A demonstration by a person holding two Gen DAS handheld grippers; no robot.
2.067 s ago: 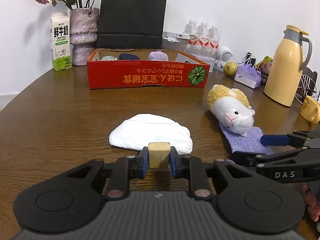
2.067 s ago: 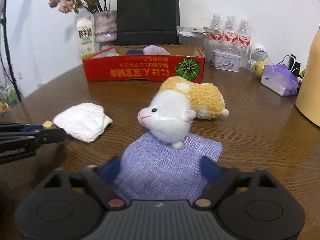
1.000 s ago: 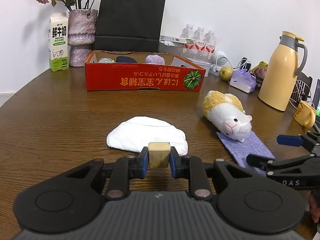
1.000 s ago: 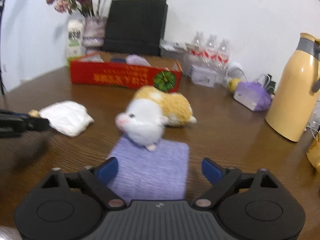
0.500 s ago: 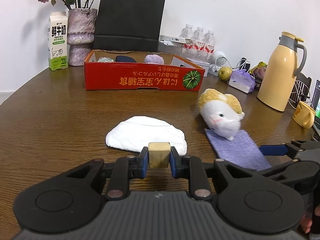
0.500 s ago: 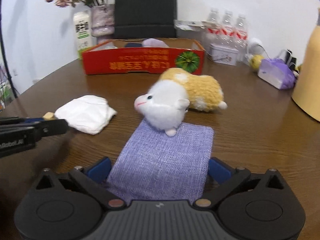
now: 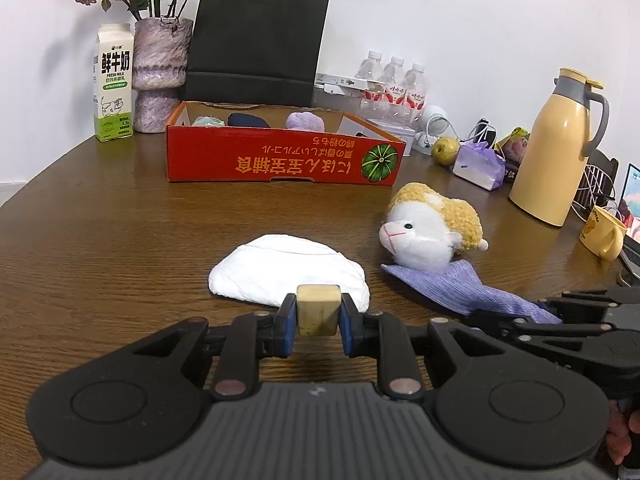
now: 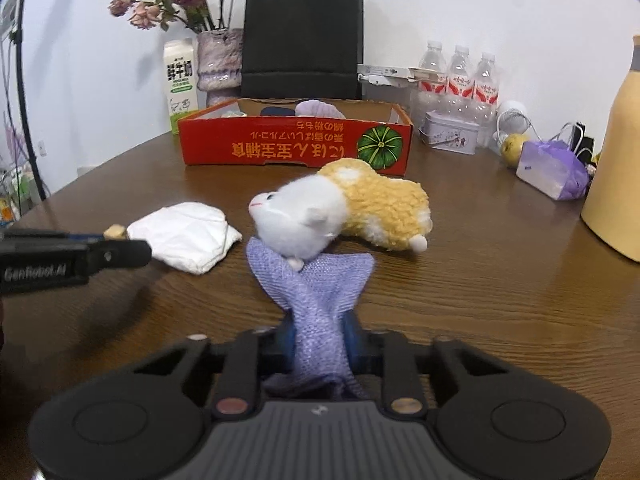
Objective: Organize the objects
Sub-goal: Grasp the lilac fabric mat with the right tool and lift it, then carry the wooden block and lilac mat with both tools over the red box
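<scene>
The right gripper (image 8: pixel 318 334) is closing, its fingers already bunching the near end of the purple cloth (image 8: pixel 316 280); the plush (image 8: pixel 344 210) lies on the cloth's far end. The left gripper (image 7: pixel 319 316) is clamped on a small block (image 7: pixel 319 310). Next, I judge, the cloth must slide free of the plush and go beyond it to the red box (image 8: pixel 296 146).

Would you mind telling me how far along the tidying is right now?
Done: a few soft items already sit in the red box. In hand: the left claw grips a small tan block; the right claw is closing on the purple cloth, bunching it. Left: the plush toy lying on that cloth and the white bundle remain on the table.
</scene>
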